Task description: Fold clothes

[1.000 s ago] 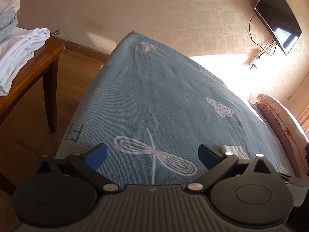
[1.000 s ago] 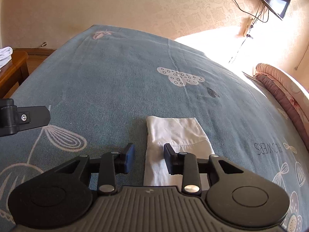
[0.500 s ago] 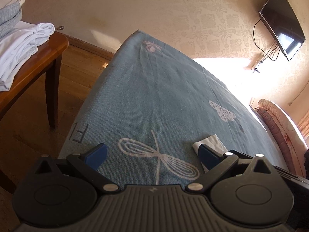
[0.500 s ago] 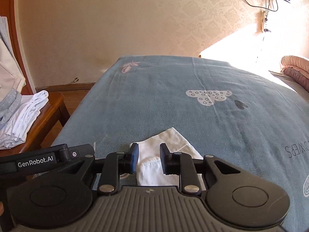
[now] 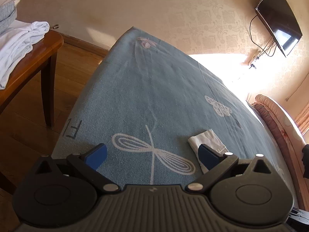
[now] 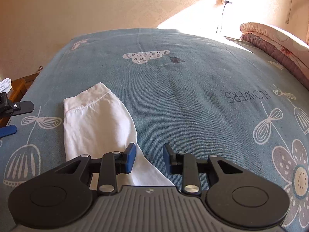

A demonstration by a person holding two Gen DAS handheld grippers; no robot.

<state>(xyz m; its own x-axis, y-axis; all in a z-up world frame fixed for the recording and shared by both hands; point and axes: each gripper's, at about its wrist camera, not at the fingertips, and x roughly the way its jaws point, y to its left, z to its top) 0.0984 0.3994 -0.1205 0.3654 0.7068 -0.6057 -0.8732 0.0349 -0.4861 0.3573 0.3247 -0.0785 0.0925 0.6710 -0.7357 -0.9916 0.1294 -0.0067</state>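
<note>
A white garment [image 6: 96, 119] lies folded into a long strip on the blue-green bed cover [image 6: 193, 89]. My right gripper [image 6: 148, 157] hovers low over its near end, open by a narrow gap with nothing clamped. Its left finger [image 6: 130, 157] sits above the cloth's right edge. In the left wrist view my left gripper [image 5: 152, 154] stands wide open above the dragonfly print. The garment's far end [image 5: 207, 138] shows just beyond its right finger [image 5: 207, 155]. Part of the left gripper [image 6: 15, 106] pokes in at the left edge of the right wrist view.
A wooden table [image 5: 38, 58] stands left of the bed with a pile of white clothes [image 5: 19, 44] on it. A rolled pink quilt [image 6: 274, 40] lies along the bed's right side. A television [image 5: 278, 17] hangs on the wall; wooden floor shows between table and bed.
The right gripper has swung to the right and lowered, so the garment now lies left of its fingers. More of the garment's end shows in the left wrist view.
</note>
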